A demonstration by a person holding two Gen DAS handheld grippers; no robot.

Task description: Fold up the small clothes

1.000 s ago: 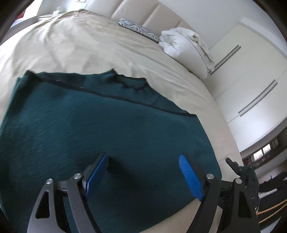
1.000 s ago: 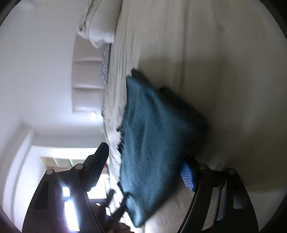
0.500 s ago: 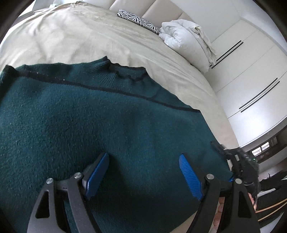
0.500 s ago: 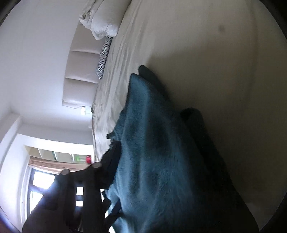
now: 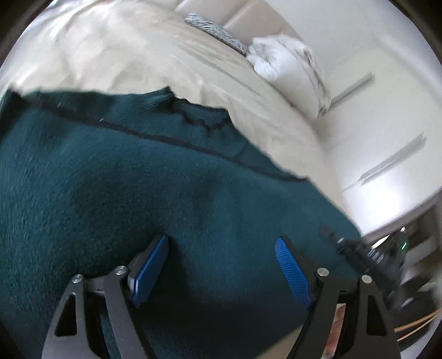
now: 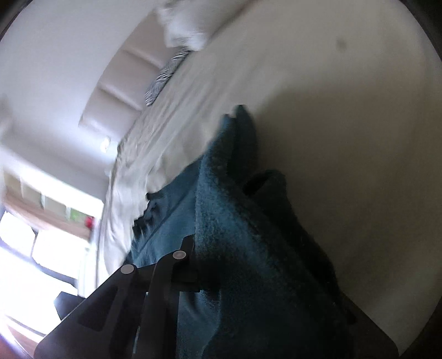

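Spread across the near side of a bed (image 5: 116, 55), close to its near edge: a dark teal fleece top (image 5: 143, 193), collar toward the headboard (image 5: 248, 16), a dark seam running across the shoulders. Above the cloth, over its near part, the left gripper (image 5: 221, 262), blue pads (image 5: 150, 269) wide apart, nothing between them but the fleece lying below, not pinched. At the top's right edge, by the bed's near right corner, the right gripper (image 5: 359, 254), dark and blurred in the left wrist view. Seen from the right wrist camera, jaws just closed down tight on a bunched fold of the same top (image 6: 248, 234), cloth gathered between the fingers (image 6: 185, 254) and lifted off the beige bedspread (image 6: 345, 96), the rest of the garment trailing away toward the far side. The second finger hidden under the fleece. At the head of the bed, a zebra-print pillow (image 5: 215, 30) and a rumpled white duvet (image 5: 284, 63) against the padded headboard. Beyond the bed's right edge, white wardrobe doors (image 5: 386, 132) with long metal handles. Bright window (image 6: 33, 243) at the left of the right wrist view. Both pictures soft with motion blur.
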